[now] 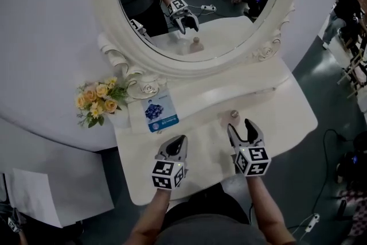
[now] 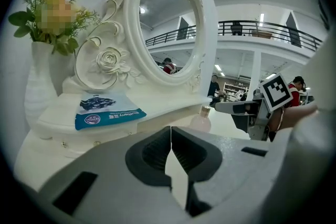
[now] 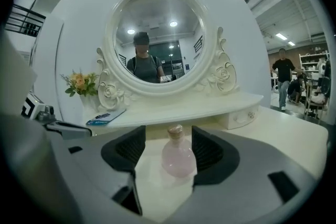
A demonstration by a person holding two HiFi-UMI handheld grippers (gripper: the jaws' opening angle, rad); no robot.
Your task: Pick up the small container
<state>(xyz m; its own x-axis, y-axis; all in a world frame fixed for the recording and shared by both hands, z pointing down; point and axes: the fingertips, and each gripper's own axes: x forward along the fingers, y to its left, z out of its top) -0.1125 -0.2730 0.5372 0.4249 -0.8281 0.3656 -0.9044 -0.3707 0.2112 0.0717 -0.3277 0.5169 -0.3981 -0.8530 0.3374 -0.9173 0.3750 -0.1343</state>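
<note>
"Container position, please: where is it sitting relative to your right hand?"

"The small pale pink glass bottle (image 3: 178, 157), round-bellied with a tan stopper, is standing upright on the lower top of the white dressing table (image 1: 287, 117), just in front of the raised shelf (image 1: 229, 94). In the right gripper view it is sitting dead centre in the gap between the two dark ribbed pads (image 3: 210, 152). From the head view I'm seeing it right at the tips of the right gripper (image 1: 241, 128), nearer the tip on the left gripper's side, so I can't tell how far the jaws are reaching around it."

"And how are those jaws standing?"

"They're standing wide apart, wider than the bottle, with table top showing on either side of it. Neither pad is touching the glass, so I'm gripping nothing there."

"What is the other hand doing?"

"The left gripper (image 1: 179, 143) is sitting beside the right one over the front of the table, its jaws pressed together with nothing between them. In its own view the bottle is showing ahead and to the right. A blue and white printed packet (image 1: 160, 113) is lying on the shelf beyond it, beside yellow flowers (image 1: 98, 99) in a white vase (image 1: 117, 119), under the oval mirror (image 1: 223, 37)."
</note>
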